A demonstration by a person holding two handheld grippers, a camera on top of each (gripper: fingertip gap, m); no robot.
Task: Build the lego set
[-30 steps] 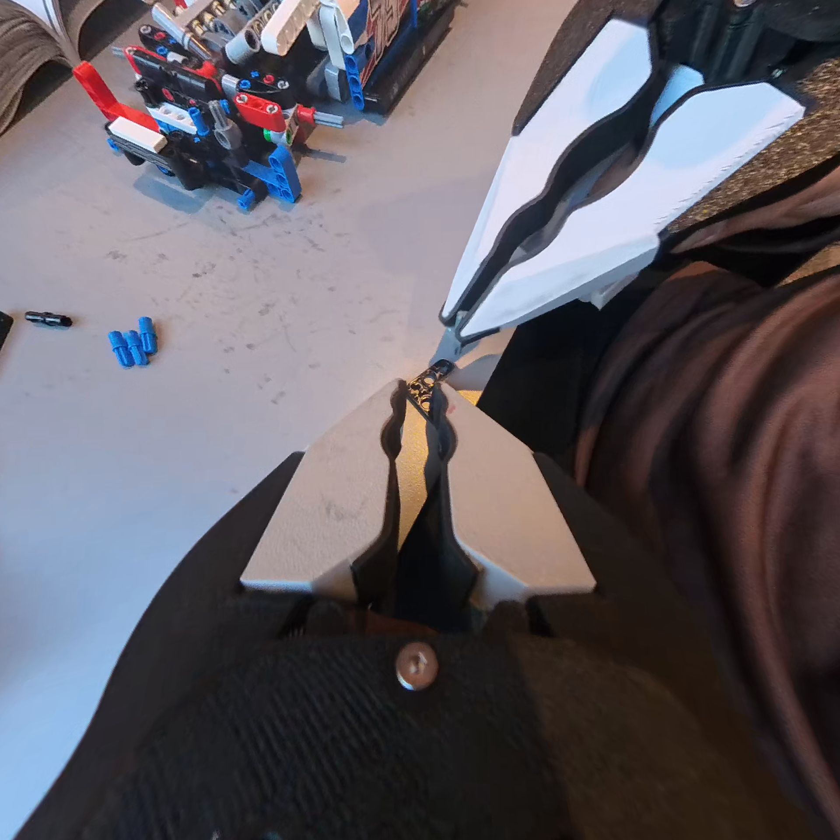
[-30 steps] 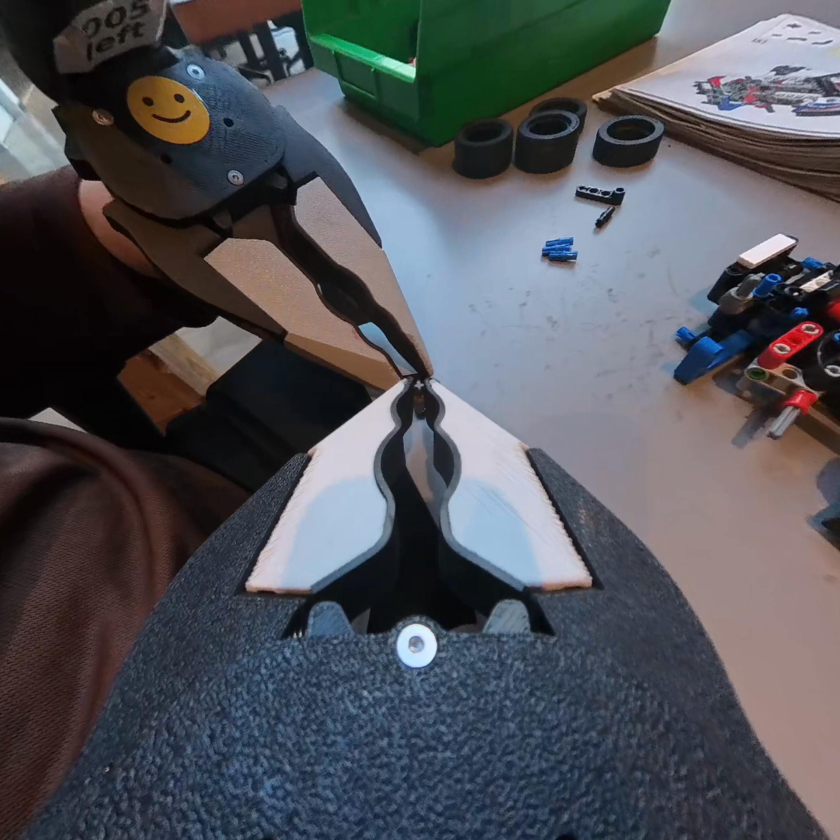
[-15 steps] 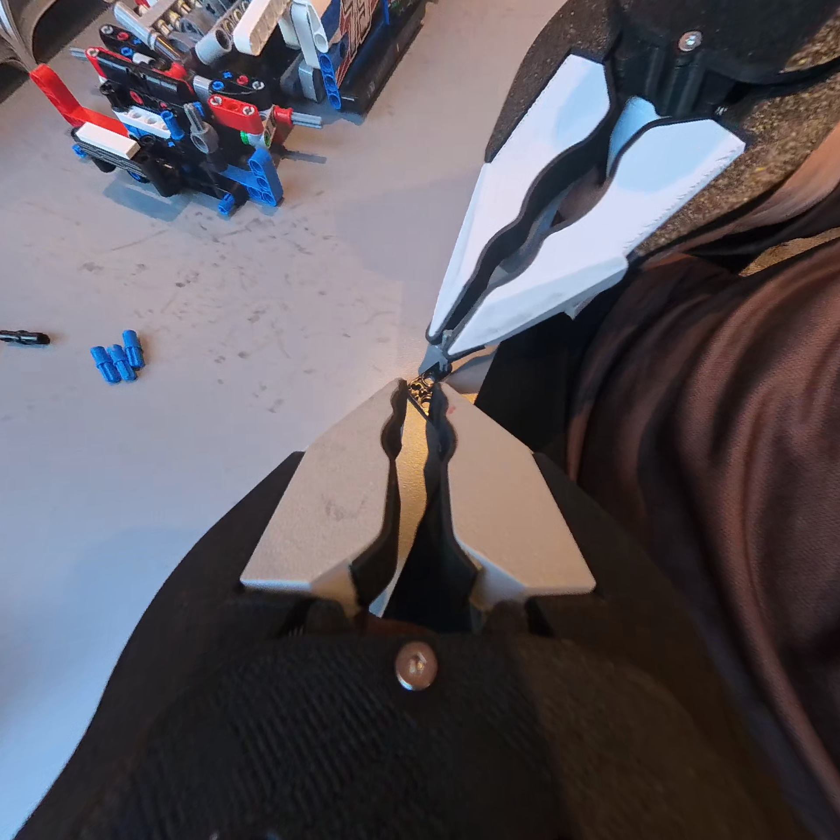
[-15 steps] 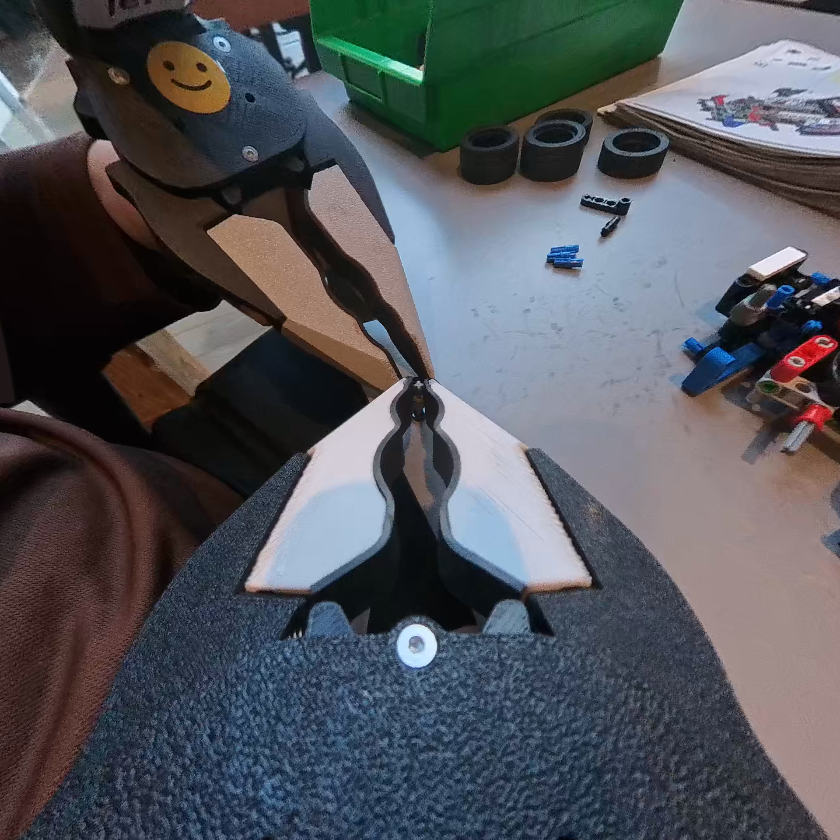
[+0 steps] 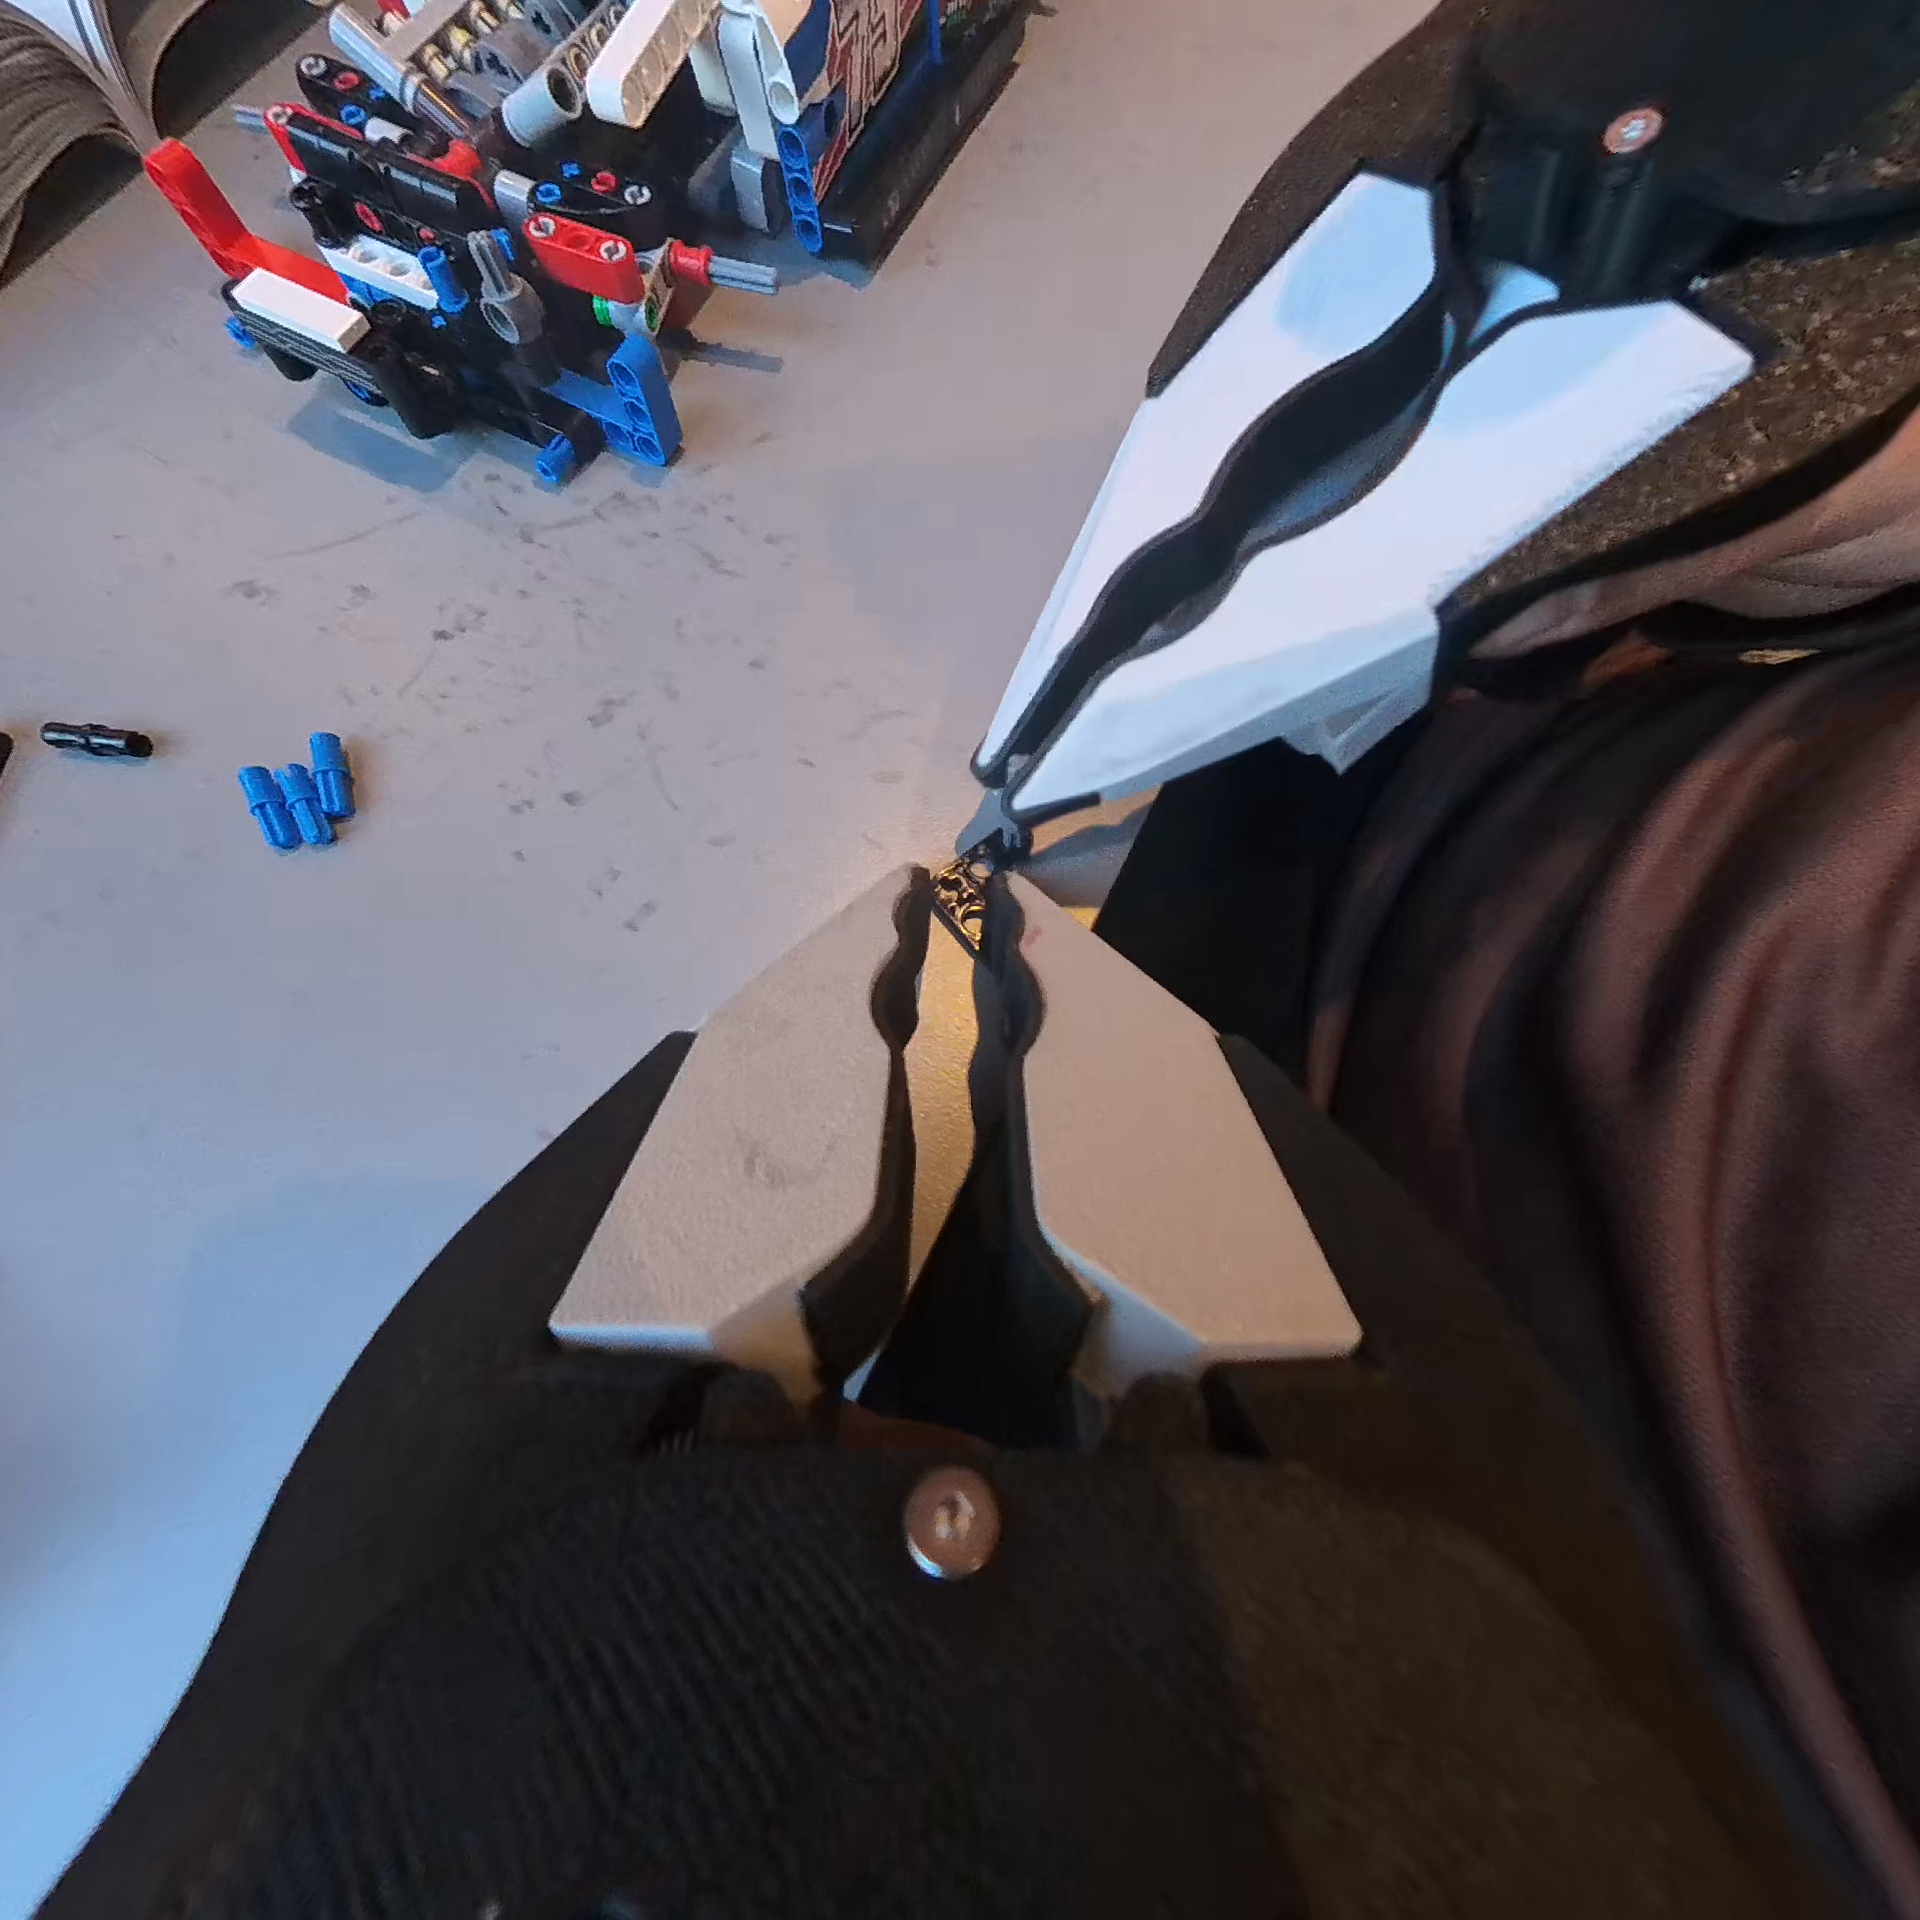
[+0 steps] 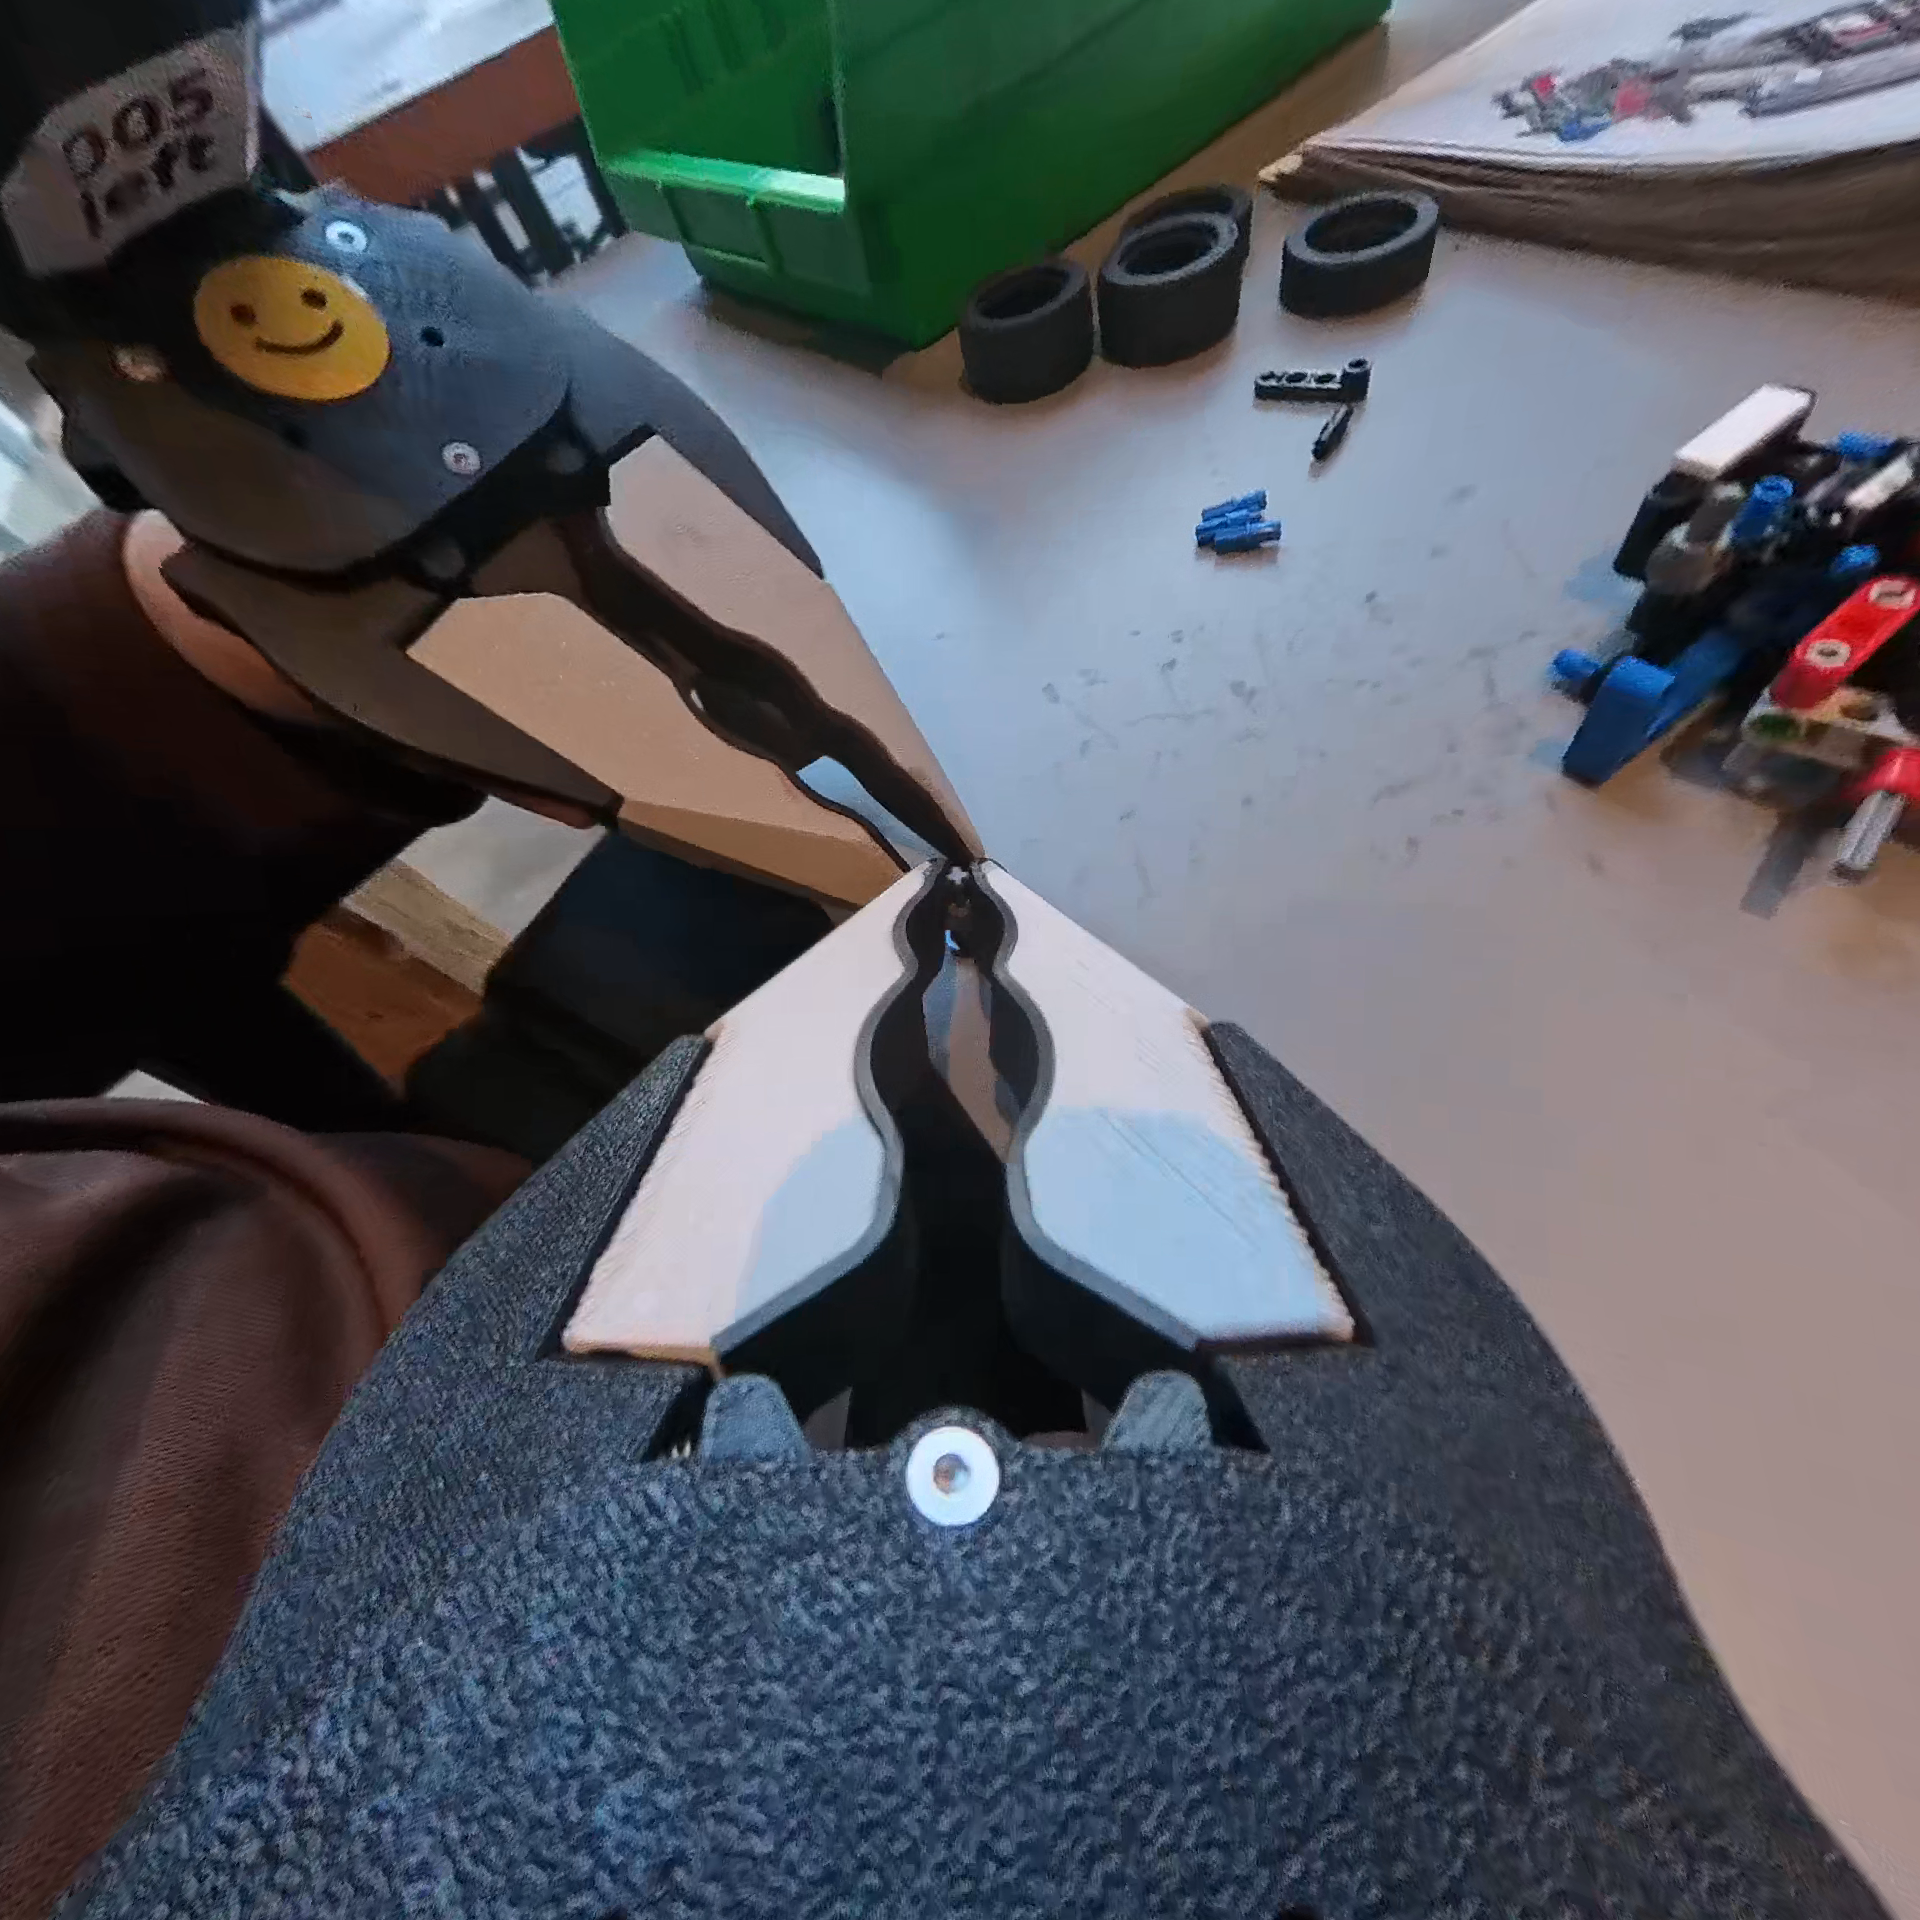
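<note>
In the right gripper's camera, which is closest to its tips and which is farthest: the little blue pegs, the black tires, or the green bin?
From the right gripper:
1. Blue pegs, on the table ahead, slightly right.
2. Black tires, in a row behind the pegs.
3. Green bin, at the back, just behind the tires.

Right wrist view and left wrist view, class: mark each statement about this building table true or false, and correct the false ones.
1. The two tools meet tip to tip. True: the left tool and right tool touch at a small black piece.
2. Three black tyres sit by a red bin. False: the bin is green.
3. The blue pins lie loose on the table. True.
4. The half-built model is held up in the air. False: it rests on the table.
5. An instruction booklet lies behind the tyres. True.
</note>
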